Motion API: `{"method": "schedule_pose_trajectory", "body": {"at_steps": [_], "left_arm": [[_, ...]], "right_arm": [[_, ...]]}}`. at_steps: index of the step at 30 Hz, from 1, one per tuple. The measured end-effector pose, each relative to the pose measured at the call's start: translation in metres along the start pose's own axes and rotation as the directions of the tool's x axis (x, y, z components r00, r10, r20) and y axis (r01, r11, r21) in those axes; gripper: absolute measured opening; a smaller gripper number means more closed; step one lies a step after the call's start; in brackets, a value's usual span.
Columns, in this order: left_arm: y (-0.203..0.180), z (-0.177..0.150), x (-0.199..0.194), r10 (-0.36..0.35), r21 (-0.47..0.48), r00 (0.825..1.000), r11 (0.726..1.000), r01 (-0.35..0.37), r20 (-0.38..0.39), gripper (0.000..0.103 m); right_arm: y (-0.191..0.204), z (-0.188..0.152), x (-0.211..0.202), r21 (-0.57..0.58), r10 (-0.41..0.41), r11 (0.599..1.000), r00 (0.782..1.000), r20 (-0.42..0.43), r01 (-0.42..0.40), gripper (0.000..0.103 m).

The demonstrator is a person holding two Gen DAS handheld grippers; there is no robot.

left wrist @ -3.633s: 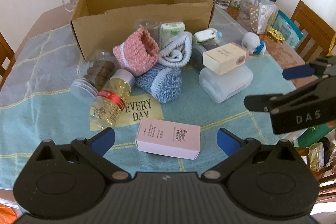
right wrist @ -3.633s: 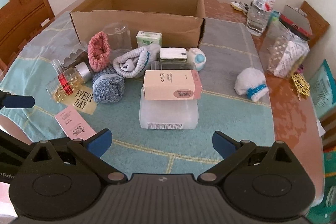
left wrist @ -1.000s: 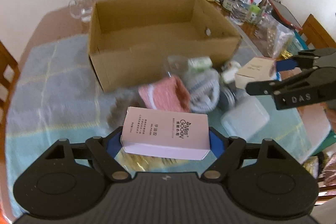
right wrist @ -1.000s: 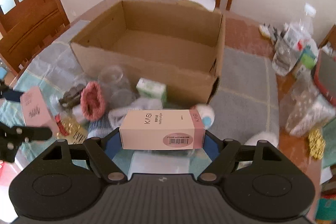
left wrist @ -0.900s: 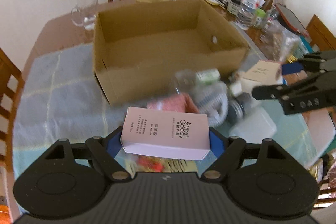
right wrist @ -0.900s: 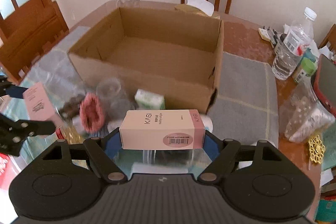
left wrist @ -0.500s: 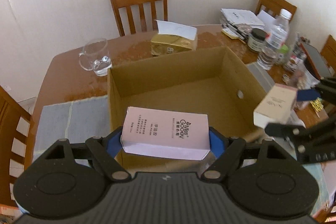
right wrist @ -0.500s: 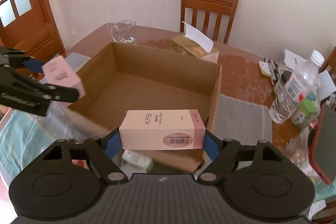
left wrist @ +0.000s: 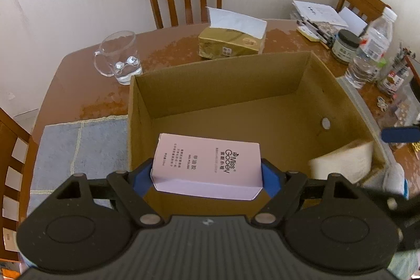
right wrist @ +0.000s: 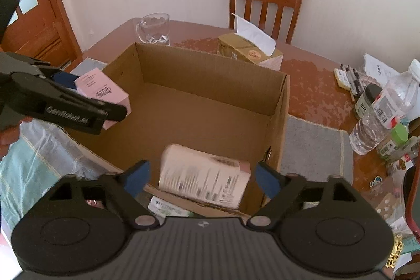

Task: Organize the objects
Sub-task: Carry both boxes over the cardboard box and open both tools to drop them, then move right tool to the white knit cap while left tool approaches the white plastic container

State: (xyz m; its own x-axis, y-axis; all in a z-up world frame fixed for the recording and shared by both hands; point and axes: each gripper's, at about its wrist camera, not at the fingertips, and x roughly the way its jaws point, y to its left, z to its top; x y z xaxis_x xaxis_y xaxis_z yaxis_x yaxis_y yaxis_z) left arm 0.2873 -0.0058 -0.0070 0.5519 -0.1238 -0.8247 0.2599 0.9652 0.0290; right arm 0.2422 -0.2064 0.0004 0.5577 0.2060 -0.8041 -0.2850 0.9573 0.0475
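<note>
Both claws (left (left wrist: pixel 207 176) loaded) above box (left wrist: pixel 236 85)

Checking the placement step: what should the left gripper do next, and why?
Probably open the left gripper: it is shut on the pink box, held over the near-left part of the cardboard box. The right gripper is open, its beige box blurred, apparently dropping in.

Both wrist views apparently above shared cardboard box (left wrist: pixel 262 106).

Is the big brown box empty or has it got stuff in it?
Nearly empty: the cardboard box shows bare floor, with just the cream box dropping in.
</note>
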Motion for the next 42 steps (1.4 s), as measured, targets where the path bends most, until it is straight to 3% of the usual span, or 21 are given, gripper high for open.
{"method": "schedule_pose_trajectory", "body": {"at_steps": [2,4,9,14,18,22,28,34,42], "left_arm": [[0.001,0.002,0.0,0.007,-0.008,1.0,1.0,-0.007,0.027,0.095],[0.002,0.005,-0.002,0.036,-0.023,0.998,0.999,-0.035,0.046,0.099],[0.0,0.008,-0.018,0.014,-0.054,0.998,0.998,-0.011,0.058,0.099],[-0.013,-0.01,-0.043,0.013,-0.047,0.997,0.999,-0.01,0.076,0.1],[-0.026,-0.037,-0.06,0.033,-0.039,0.994,0.999,-0.029,0.102,0.1],[-0.036,-0.066,-0.073,0.026,-0.068,0.996,0.997,-0.02,0.09,0.101],[-0.047,-0.11,-0.084,0.014,-0.112,0.998,0.994,-0.007,0.059,0.101],[-0.064,-0.141,-0.087,0.026,-0.087,0.999,0.996,-0.022,0.042,0.101],[-0.095,-0.162,-0.086,0.05,-0.174,0.999,0.984,-0.046,0.016,0.101]], "right_arm": [[-0.001,-0.002,-0.004,0.002,0.011,1.0,1.0,0.011,-0.011,0.103],[0.0,-0.003,-0.009,-0.006,0.014,1.0,1.0,0.02,-0.014,0.103],[0.001,-0.007,-0.026,-0.026,-0.025,0.999,0.999,0.027,0.025,0.103],[0.001,-0.023,-0.045,-0.01,-0.006,1.0,0.999,0.048,0.006,0.103],[0.004,-0.05,-0.055,-0.004,-0.03,1.0,0.997,0.071,0.03,0.103],[0.002,-0.082,-0.063,0.037,0.003,0.999,0.998,0.057,-0.005,0.103],[0.001,-0.127,-0.073,0.098,-0.036,0.995,0.999,0.03,0.033,0.103],[-0.011,-0.172,-0.073,0.198,-0.083,0.976,0.996,-0.022,0.086,0.103],[-0.052,-0.199,-0.061,0.124,-0.096,0.987,0.995,-0.026,0.098,0.103]]}}
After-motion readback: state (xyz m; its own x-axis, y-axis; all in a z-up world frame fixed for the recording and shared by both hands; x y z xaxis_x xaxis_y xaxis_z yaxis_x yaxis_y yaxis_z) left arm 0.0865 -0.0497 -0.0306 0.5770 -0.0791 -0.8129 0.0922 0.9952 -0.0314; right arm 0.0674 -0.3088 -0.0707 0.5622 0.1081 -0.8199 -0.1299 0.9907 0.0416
